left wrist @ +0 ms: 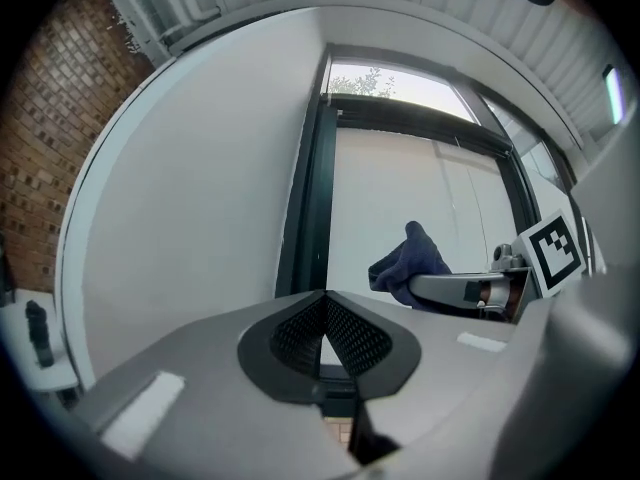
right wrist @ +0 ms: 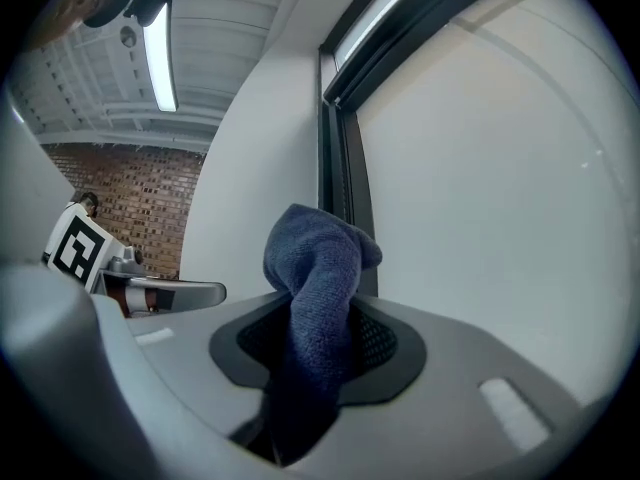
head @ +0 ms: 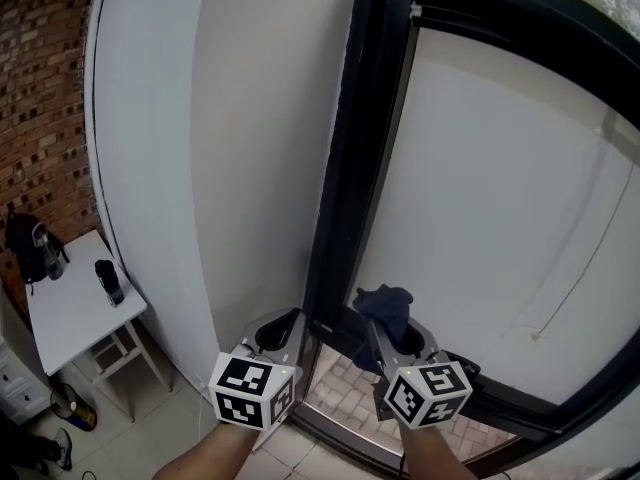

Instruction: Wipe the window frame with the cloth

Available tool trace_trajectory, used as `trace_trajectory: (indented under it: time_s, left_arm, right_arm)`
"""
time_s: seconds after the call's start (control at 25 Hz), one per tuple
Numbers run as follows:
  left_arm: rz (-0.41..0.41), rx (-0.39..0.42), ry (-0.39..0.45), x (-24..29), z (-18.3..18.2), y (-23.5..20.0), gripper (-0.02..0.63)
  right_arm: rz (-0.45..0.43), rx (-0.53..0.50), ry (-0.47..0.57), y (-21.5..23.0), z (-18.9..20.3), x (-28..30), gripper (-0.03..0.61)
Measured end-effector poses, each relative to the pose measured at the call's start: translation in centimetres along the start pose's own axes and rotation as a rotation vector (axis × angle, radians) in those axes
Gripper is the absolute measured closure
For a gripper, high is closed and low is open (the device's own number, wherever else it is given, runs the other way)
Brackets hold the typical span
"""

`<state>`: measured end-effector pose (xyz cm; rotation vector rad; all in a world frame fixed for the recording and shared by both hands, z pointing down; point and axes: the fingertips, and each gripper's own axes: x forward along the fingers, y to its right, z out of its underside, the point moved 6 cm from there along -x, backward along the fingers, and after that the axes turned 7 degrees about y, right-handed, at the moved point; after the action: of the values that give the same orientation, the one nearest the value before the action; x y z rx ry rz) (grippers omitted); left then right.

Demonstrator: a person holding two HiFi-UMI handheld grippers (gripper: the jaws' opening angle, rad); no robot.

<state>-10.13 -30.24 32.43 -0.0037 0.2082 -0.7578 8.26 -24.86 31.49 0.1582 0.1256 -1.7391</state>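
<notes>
Beside the black window frame (head: 345,168), your right gripper (head: 398,340) clamps the blue cloth (right wrist: 315,278), bunched tip forward, ready for wiping; your left gripper (head: 280,330) is closed and empty.

The head view looks steeply down from above on the left tool (head: 290,320) and right tool (head: 385,323), with the window frame (head: 345,168) running from 12 to 6 o'clock. Each tool view sits close behind its own jaws, facing up that frame, and catches the other tool sideways.
</notes>
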Motion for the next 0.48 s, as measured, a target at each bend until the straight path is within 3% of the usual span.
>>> trace_trajectory:
  time_s: [0.32,0.48]
  left_arm:
    - [0.056,0.079,0.138,4.0,-8.8,-1.0,0.620]
    - [0.084,0.079,0.199,5.5,-13.0,-0.8,0.620]
  right_arm:
    - [0.036,-0.052,0.112,0.6,-8.5,3.1,0.451]
    - [0.050,-0.081,0.152,1.0,-12.7,4.1,0.451]
